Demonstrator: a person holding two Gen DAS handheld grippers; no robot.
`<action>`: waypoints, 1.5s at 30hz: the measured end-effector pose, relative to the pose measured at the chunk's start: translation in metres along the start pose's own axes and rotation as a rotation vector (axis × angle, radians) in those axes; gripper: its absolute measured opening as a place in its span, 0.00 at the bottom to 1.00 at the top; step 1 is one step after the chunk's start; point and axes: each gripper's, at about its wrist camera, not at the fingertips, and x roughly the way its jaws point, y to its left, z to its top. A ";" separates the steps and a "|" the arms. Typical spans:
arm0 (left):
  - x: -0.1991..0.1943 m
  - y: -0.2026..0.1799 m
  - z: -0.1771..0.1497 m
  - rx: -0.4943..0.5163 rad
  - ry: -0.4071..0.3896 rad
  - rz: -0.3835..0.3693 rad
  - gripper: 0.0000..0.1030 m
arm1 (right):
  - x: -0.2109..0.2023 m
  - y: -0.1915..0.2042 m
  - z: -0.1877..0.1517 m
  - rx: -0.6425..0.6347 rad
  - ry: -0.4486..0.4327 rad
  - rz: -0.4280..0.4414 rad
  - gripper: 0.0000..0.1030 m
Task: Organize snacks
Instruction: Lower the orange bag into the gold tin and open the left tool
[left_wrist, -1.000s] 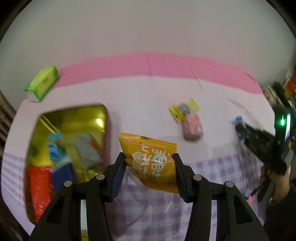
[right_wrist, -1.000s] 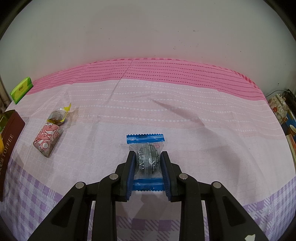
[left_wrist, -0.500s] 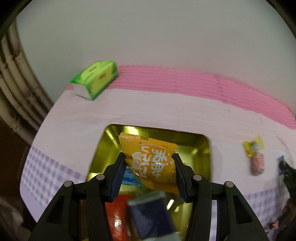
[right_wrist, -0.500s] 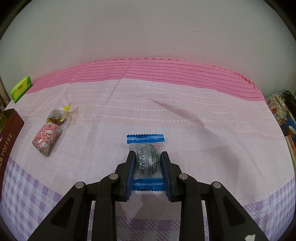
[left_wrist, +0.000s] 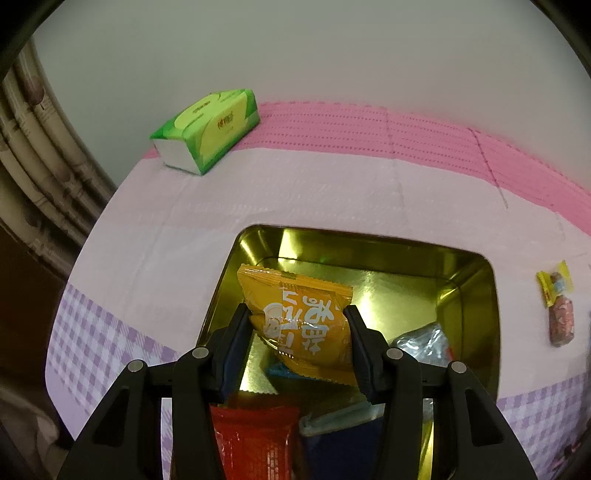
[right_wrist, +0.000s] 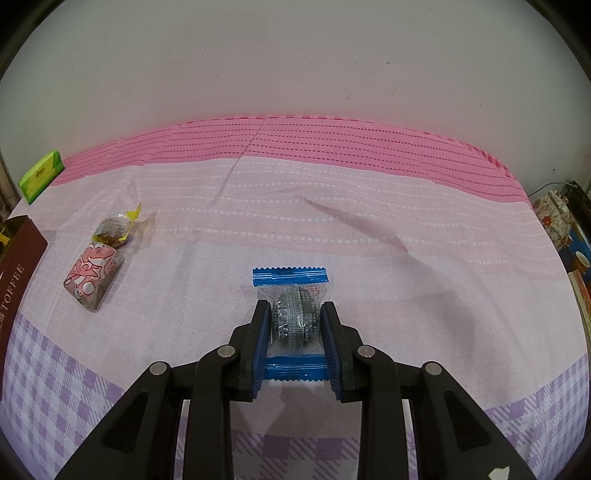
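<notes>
My left gripper (left_wrist: 295, 325) is shut on an orange snack packet (left_wrist: 301, 317) and hangs over the open gold tin (left_wrist: 476, 291). In the tin lie a red packet (left_wrist: 255, 439), a dark blue packet (left_wrist: 343, 443) and a clear wrapper (left_wrist: 424, 341). My right gripper (right_wrist: 295, 321) is shut on a clear blue-ended packet with a dark round cookie (right_wrist: 293, 321), low over the cloth. A pink patterned snack (right_wrist: 92, 278) and a yellow-ended sweet (right_wrist: 116, 229) lie on the cloth at the left; the same pink snack (left_wrist: 561, 321) and sweet (left_wrist: 554, 286) lie right of the tin.
A green tissue pack (left_wrist: 207, 129) sits at the back left corner by the wall, also the green pack (right_wrist: 40, 175). The tin's brown side (right_wrist: 16, 280) shows at the left edge. The table's left edge drops off near pipes (left_wrist: 40, 155). Clutter (right_wrist: 557, 218) stands past the right edge.
My left gripper has carried the orange packet leftward from above the cloth to over the tin and sunk a little. The right gripper and its cookie packet have stayed still.
</notes>
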 end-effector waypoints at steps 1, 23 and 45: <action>0.002 0.000 -0.001 0.003 0.005 0.000 0.50 | 0.000 0.000 0.000 0.000 0.000 0.000 0.25; 0.004 -0.011 -0.006 0.080 0.014 0.052 0.54 | 0.001 -0.002 0.000 -0.003 0.001 -0.001 0.28; -0.040 -0.012 -0.010 0.123 -0.083 0.048 0.63 | 0.002 -0.003 -0.001 -0.001 0.001 0.000 0.30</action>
